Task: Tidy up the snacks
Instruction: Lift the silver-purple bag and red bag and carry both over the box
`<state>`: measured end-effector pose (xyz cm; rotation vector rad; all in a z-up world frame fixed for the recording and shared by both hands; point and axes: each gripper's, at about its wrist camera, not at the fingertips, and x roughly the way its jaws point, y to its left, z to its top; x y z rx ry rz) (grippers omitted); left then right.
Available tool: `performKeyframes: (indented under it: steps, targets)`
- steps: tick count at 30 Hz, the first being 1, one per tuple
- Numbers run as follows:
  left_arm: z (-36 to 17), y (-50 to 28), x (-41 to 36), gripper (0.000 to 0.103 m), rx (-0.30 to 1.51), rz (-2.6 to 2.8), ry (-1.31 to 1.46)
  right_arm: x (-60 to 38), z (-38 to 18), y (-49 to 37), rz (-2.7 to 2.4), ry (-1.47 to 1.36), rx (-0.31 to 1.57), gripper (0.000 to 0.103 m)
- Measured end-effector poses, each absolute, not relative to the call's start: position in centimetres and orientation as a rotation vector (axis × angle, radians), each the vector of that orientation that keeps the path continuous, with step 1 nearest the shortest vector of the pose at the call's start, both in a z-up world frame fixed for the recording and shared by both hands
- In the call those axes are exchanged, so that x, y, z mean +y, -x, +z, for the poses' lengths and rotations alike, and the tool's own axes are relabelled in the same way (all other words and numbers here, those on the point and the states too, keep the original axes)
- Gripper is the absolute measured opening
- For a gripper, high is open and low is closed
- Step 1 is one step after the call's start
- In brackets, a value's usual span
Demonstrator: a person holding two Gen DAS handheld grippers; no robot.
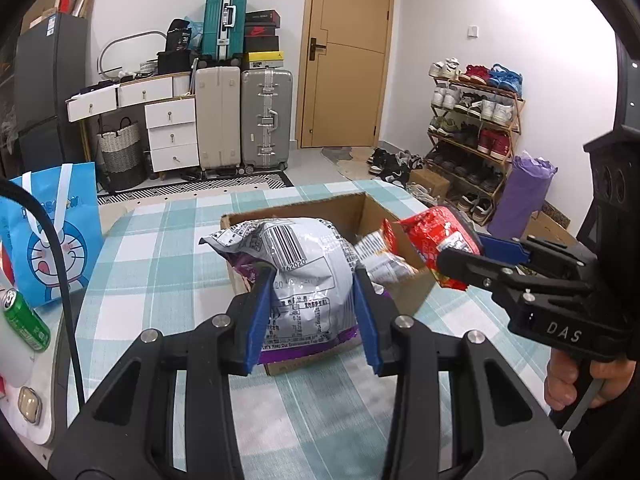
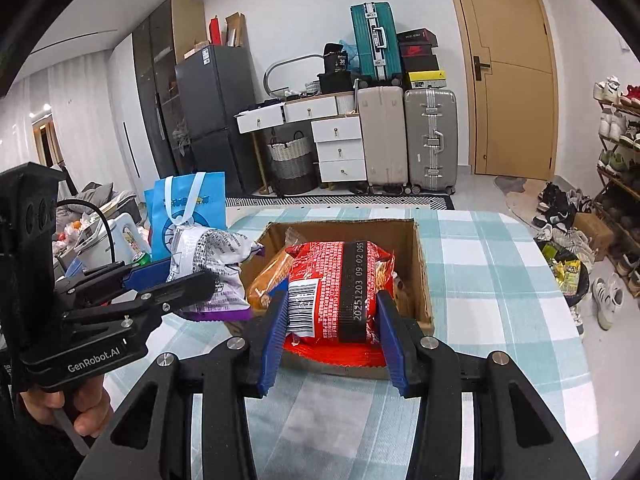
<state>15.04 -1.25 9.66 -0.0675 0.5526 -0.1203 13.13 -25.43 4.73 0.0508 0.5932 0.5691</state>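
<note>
Only the right wrist view shows an orange packet in the cardboard box. Above that box, the left gripper clamps a silver bag and the right gripper clamps a red packet, each between its jaws.

My left claw has matt black plastic arms, ribbed blue pads and shiny metal pins. The silver bag in it is glossy crinkled foil; the red pack looks like slick plastic film. The box is rough brown cardboard. On the counter, the checked cloth seems woven, though blurred here.
</note>
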Motion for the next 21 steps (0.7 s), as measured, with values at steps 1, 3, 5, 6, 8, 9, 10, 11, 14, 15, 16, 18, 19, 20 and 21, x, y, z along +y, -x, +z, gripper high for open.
performKeyframes:
  steps: [1, 3, 5, 6, 8, 9, 10, 11, 14, 15, 16, 18, 19, 20, 21]
  targets:
    - [9.8, -15.4, -1.1, 0.036, 0.553, -0.116, 0.070, -25.4, 4.7, -13.3, 0.565, -0.054, 0.593, 0.044]
    - [9.9, -16.4, -0.9, 0.036, 0.552, -0.107, 0.072, -25.3, 4.6, -14.0, 0.557, -0.060, 0.599, 0.044]
    - [9.9, -17.6, -1.0, 0.036, 0.556, -0.106, 0.072, -25.1, 4.5, -14.5, 0.549, -0.063, 0.605, 0.044]
    - [9.8, -18.1, -1.1, 0.036, 0.557, -0.105, 0.072, -25.0, 4.4, -14.7, 0.544, -0.067, 0.606, 0.044]
    - [9.6, -18.9, -1.2, 0.036, 0.561, -0.101, 0.068, -24.9, 4.1, -15.3, 0.537, -0.075, 0.612, 0.044]
    - [9.4, -19.4, -1.3, 0.036, 0.563, -0.099, 0.066, -24.6, 3.9, -15.5, 0.533, -0.079, 0.614, 0.044]
    - [9.2, -20.0, -1.4, 0.036, 0.566, -0.100, 0.064, -24.6, 3.8, -15.7, 0.529, -0.082, 0.614, 0.044]
    - [9.2, -20.2, -1.4, 0.036, 0.569, -0.102, 0.062, -24.5, 3.6, -16.0, 0.524, -0.084, 0.615, 0.044]
    - [8.5, -21.8, -1.9, 0.036, 0.575, -0.100, 0.054, -24.3, 3.4, -16.6, 0.508, -0.099, 0.619, 0.044]
    - [8.3, -22.3, -1.9, 0.036, 0.578, -0.102, 0.055, -24.3, 3.3, -16.8, 0.505, -0.101, 0.621, 0.044]
    - [8.1, -22.8, -2.0, 0.036, 0.581, -0.104, 0.057, -24.2, 3.2, -17.1, 0.502, -0.104, 0.622, 0.044]
    - [7.7, -23.6, -2.2, 0.036, 0.586, -0.103, 0.052, -24.1, 2.9, -17.6, 0.495, -0.105, 0.624, 0.044]
    - [7.5, -24.0, -2.4, 0.036, 0.586, -0.102, 0.050, -24.0, 2.7, -17.9, 0.493, -0.103, 0.628, 0.044]
    - [7.4, -24.3, -2.4, 0.036, 0.586, -0.103, 0.047, -24.0, 2.6, -18.0, 0.493, -0.102, 0.632, 0.044]
    - [7.2, -24.7, -2.4, 0.036, 0.589, -0.102, 0.044, -24.0, 2.4, -18.4, 0.487, -0.102, 0.635, 0.044]
